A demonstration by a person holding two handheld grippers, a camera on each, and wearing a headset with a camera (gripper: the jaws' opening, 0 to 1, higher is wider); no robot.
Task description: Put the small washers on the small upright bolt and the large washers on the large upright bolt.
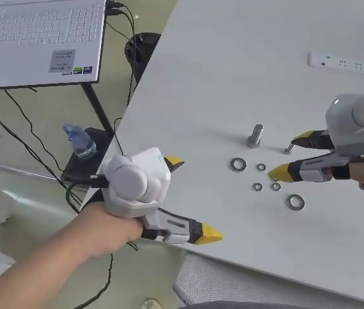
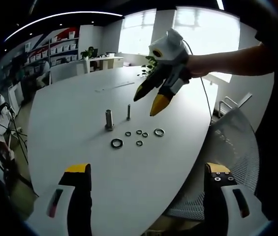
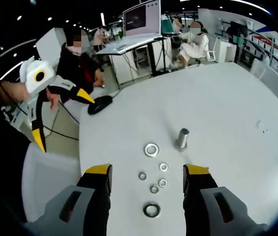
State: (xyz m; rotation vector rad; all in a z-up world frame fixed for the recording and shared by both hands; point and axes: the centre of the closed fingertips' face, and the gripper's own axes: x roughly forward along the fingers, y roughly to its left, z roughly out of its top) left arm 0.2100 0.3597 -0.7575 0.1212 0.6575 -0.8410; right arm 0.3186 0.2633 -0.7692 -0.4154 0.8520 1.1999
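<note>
My right gripper (image 1: 291,154) is hovering just above the washers with its yellow-tipped jaws spread apart and holding nothing. My left gripper (image 1: 191,198) is also standing open and empty near the table's edge, well apart from the work.

The four small flat steel ring washers (image 3: 164,166) are lying loose in a tight cluster on the white tabletop (image 1: 233,64). The two large flat steel ring washers (image 3: 151,149) are lying one on each side of that cluster. Beyond them the thick short steel bolt (image 3: 181,138) and the thin steel bolt (image 2: 128,111) are standing upright near each other, both bare. So I am judging that the task is only starting and the first pick is the step in hand.

To do it well, I am planning to tilt the right gripper steeply, narrow the jaws and catch one washer across its rim. The small ones are lying so close together that a wide grip is risking to take two. A large outer washer is looking like the easier start.

The left gripper view is giving me both bolts side by side with free space between them, while in the head view the right gripper is covering part of the thin bolt. The right gripper view is showing me the washers lined up between its own jaws, which is helping me to aim. A white laptop (image 1: 33,38) is sitting far to the left, away from the work.
</note>
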